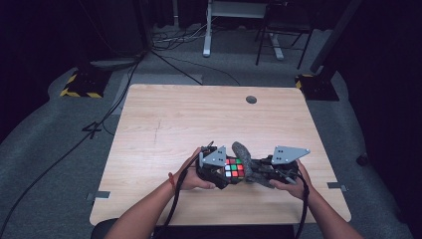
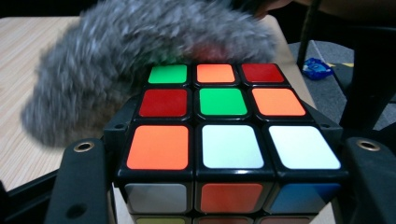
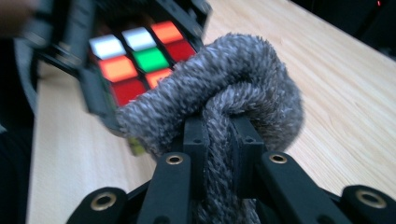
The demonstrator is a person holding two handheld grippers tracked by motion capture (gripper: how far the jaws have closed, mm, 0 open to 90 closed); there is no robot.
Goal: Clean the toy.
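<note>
Forearms: both come in from the bottom of the high view, a hand on each gripper, low over the near half of the table [image 1: 164, 124].
Left gripper [image 1: 215, 167]: jaws clamped on the cube [image 1: 234, 168], one black jaw at each side of it in the left gripper view.
Cube: held just above the table; its top face shows green, orange, red, white stickers [image 2: 223, 101].
Right gripper [image 1: 278, 167]: jaws pressed together on the cloth [image 3: 219, 116].
Cloth: grey, fuzzy, folded into a roll; it lies against the cube's far edge, touching it [image 2: 140, 51].
Grippers: close together, facing each other.
Grommet [image 1: 251, 99]: round, near the table's far edge, well apart.
</note>
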